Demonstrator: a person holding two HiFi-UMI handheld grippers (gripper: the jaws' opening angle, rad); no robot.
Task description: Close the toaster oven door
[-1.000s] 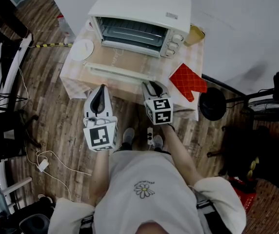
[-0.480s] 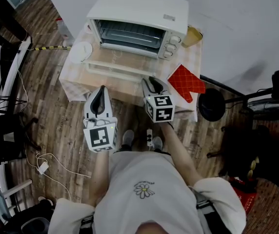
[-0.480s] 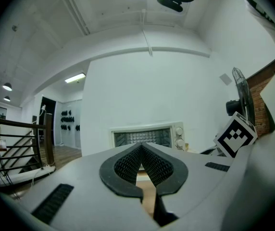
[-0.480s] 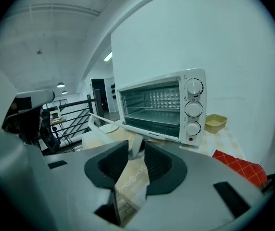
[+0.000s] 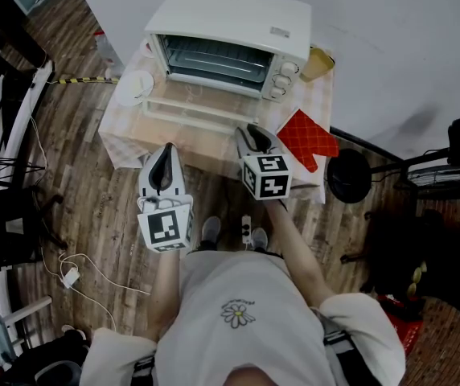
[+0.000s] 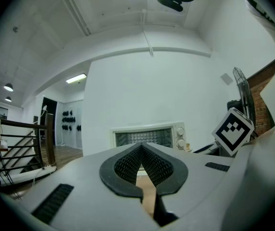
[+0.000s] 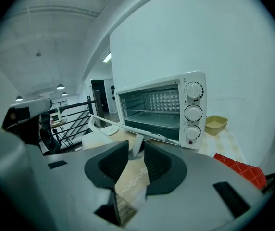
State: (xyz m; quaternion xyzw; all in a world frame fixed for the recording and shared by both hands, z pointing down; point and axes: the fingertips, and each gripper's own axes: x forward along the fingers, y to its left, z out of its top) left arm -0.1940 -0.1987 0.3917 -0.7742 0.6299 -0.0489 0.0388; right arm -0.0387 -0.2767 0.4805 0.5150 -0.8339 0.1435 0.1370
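A person standing at a small cloth-covered table (image 5: 214, 145) works to shut the white toaster oven (image 5: 230, 18), whose door (image 5: 198, 109) hangs partway open, tilted out and down from the oven's front; the chamber behind it appears empty. The right gripper (image 5: 250, 133) sits just in front of the oven, at the door's right end, its jaws set on the white handle (image 7: 136, 146), which fills the gap between the pads. The left gripper (image 5: 166, 158) hangs back, farther out from the oven's front, jaws pressed together on nothing. A red oven mitt (image 5: 306, 139) lies near the oven's right front corner; a white plate (image 5: 136, 83) rests just left of it.

The step in hand looks like the upward swing. It likely goes best if the right gripper follows the door's arc about its bottom hinge, up and toward the oven rather than straight in, keeps the handle square between the pads, then eases off only once the door meets the frame. The light oven may slide back if pushed hard.
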